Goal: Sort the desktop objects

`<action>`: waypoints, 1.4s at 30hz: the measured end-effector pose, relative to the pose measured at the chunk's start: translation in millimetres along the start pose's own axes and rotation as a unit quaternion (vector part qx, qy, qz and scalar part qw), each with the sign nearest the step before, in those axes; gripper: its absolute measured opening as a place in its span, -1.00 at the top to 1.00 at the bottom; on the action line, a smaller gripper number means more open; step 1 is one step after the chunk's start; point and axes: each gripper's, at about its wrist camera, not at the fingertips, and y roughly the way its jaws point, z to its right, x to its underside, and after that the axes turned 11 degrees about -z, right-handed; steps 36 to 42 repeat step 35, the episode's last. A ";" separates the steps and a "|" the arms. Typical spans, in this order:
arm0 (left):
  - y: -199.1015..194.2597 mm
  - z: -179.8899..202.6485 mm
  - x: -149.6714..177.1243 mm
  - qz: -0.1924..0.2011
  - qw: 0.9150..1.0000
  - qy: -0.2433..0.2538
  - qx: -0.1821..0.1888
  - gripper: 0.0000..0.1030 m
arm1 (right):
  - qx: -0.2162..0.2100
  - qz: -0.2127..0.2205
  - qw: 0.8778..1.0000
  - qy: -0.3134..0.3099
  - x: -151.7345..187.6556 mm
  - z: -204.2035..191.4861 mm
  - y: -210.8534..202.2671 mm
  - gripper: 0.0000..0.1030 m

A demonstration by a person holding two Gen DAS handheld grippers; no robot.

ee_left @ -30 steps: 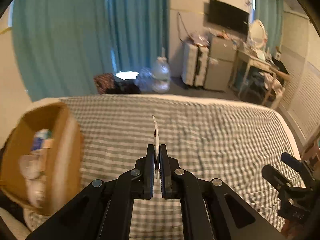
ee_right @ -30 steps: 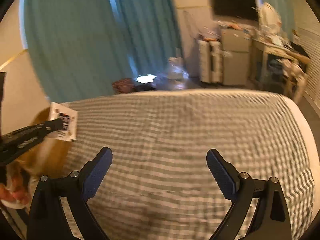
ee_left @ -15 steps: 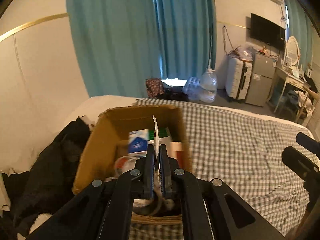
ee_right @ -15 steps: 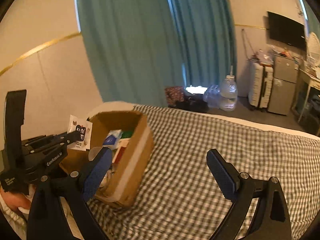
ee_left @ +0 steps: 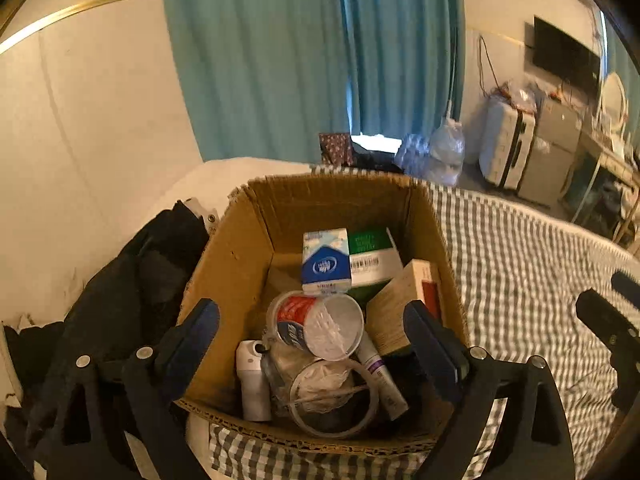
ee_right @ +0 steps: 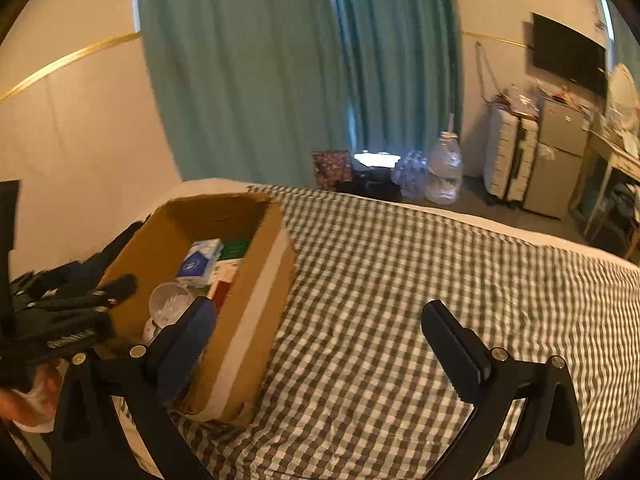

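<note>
My left gripper [ee_left: 311,312] hangs over the open cardboard box [ee_left: 240,256], its jaws opening with nothing between them. The box holds a blue-white tissue pack [ee_left: 326,260], a green carton [ee_left: 372,256], a clear plastic cup [ee_left: 320,326], a white bottle [ee_left: 252,380] and a tube [ee_left: 380,376]. In the right wrist view the box [ee_right: 256,300] stands at the left with the left gripper [ee_right: 100,276] above it. My right gripper [ee_right: 320,312] hovers over the checked bed sheet [ee_right: 400,280] just right of the box, empty, its jaws opening a little wider.
Black clothing [ee_left: 132,288] lies piled against the box's left side. The box sits at the bed's corner by the wall. Beyond the bed stand water jugs [ee_right: 444,176], a suitcase [ee_right: 508,160] and teal curtains [ee_right: 280,80]. A hand [ee_right: 24,400] holds the left tool.
Both views swung left from the bare sheet to the box. The left jaws, shut on a thin white packet before, now stand wide and the packet is gone from them.
</note>
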 end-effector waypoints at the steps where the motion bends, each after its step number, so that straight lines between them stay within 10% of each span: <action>1: -4.6 -0.9 -0.4 0.008 1.000 -0.002 0.000 -0.99 | 0.004 0.003 1.000 0.004 -0.2 2.6 -3.8 -0.99; 14: -40.1 40.6 59.9 0.025 0.999 0.033 0.031 -1.00 | 0.054 -0.020 0.993 0.105 83.9 48.3 -32.6 -1.00; 42: -31.8 66.5 64.3 0.029 0.999 0.030 -0.023 -1.00 | 0.058 -0.036 0.995 0.067 81.4 43.5 -29.0 -0.99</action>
